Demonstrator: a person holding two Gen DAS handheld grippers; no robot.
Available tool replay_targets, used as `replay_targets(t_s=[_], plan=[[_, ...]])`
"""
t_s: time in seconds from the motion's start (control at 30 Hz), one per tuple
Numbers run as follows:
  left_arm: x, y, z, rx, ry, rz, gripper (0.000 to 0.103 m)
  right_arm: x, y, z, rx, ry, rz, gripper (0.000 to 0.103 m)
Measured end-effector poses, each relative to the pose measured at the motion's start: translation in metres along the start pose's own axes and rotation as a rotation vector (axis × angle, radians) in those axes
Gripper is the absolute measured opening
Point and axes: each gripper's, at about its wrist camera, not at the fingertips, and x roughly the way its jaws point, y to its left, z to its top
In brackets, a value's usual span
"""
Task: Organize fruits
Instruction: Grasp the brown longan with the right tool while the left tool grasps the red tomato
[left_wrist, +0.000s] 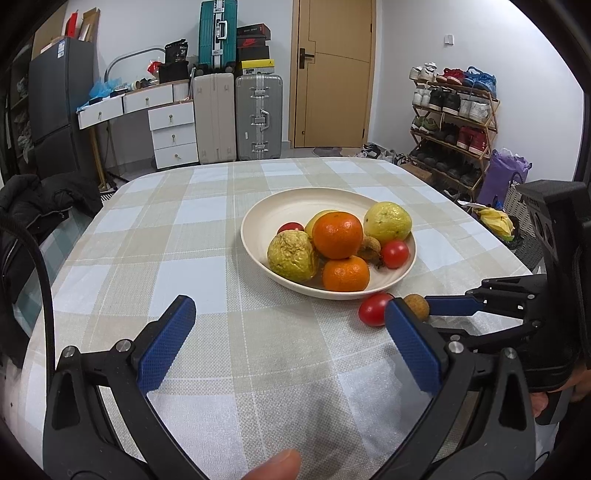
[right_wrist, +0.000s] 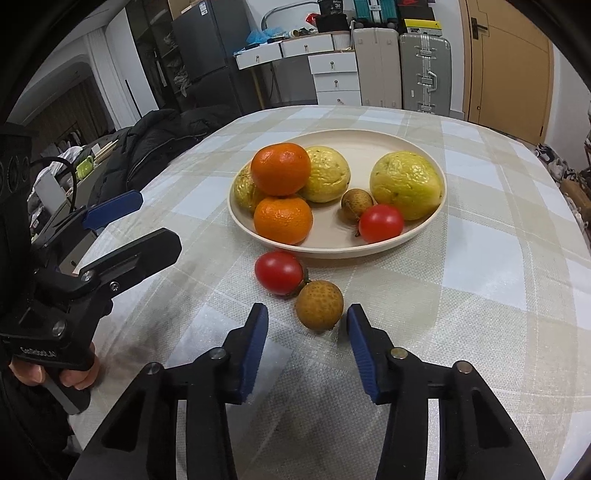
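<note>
The plate stands on the checked cloth of the bench and serves as the reference for all positions below.

On the plate: two oranges stacked at the rim nearest the left tongs, the upper orange resting on the lower orange. Behind them lie two yellow-green fruits, one largely hidden by the oranges. A third yellow-green fruit lies at the opposite side of the plate. Between the groups are a small brown fruit and a red tomato, touching each other near the front rim.

Off the plate, just outside the front rim: a second red tomato and a brown longan, touching each other on the cloth.

Right tongs: the blue pads stand apart on either side of the longan. A gap shows between each pad and the fruit; no pad presses on it. The tongs are open.

Left tongs: the pads stand wide apart over bare cloth, farther from the plate than the loose tomato, with nothing between them. A hand grips the handle.
</note>
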Motion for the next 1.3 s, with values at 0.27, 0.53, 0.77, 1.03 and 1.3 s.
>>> replay_targets(t_s=[0.27, 0.53, 0.77, 1.03, 1.3], plan=[[0.000, 0.000, 0.000, 0.000, 0.000, 0.000, 0.102, -0.002, 0.001, 0.000, -0.005, -0.006, -0.023, 0.026], [-0.001, 0.001, -0.001, 0.001, -0.003, 0.003, 0.102, -0.011, 0.005, -0.002, -0.037, -0.035, -0.068, 0.026], [-0.003, 0.004, -0.007, 0.019, -0.010, 0.001, 0.102, -0.022, 0.008, -0.001, -0.048, -0.058, -0.075, 0.026], [-0.002, 0.001, -0.014, 0.050, 0.049, -0.030, 0.102, -0.034, 0.012, -0.001, -0.072, -0.086, -0.105, 0.026], [0.005, -0.006, -0.018, 0.075, 0.135, -0.068, 0.089, -0.042, 0.006, -0.001, -0.061, -0.102, -0.103, 0.026]])
